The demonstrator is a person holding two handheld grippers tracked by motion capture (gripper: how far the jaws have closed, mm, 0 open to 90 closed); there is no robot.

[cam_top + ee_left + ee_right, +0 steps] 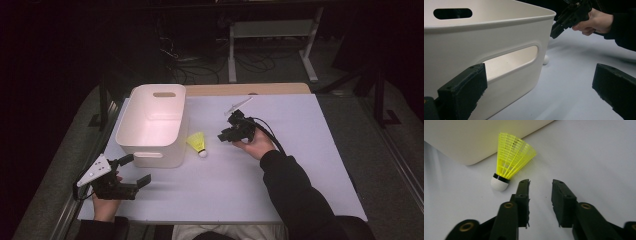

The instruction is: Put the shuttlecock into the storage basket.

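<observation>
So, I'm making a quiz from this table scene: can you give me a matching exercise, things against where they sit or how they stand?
Things:
1. yellow plastic shuttlecock
2. white plastic bin
3. left claw
4. right claw

States:
A. wide open, nothing between its jaws, near the bin's slotted handle
B. lying on the table beside the bin
C. partly open, pointing at the shuttlecock
D. standing upright, nothing seen inside

Pairs: 1-B, 2-D, 3-A, 4-C

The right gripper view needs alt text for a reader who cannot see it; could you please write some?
A yellow shuttlecock with a white cork tip lies on the pale table, just beyond the right gripper, whose two black jaws stand apart with nothing between them. Behind the shuttlecock is the rounded corner of a white bin.
</observation>
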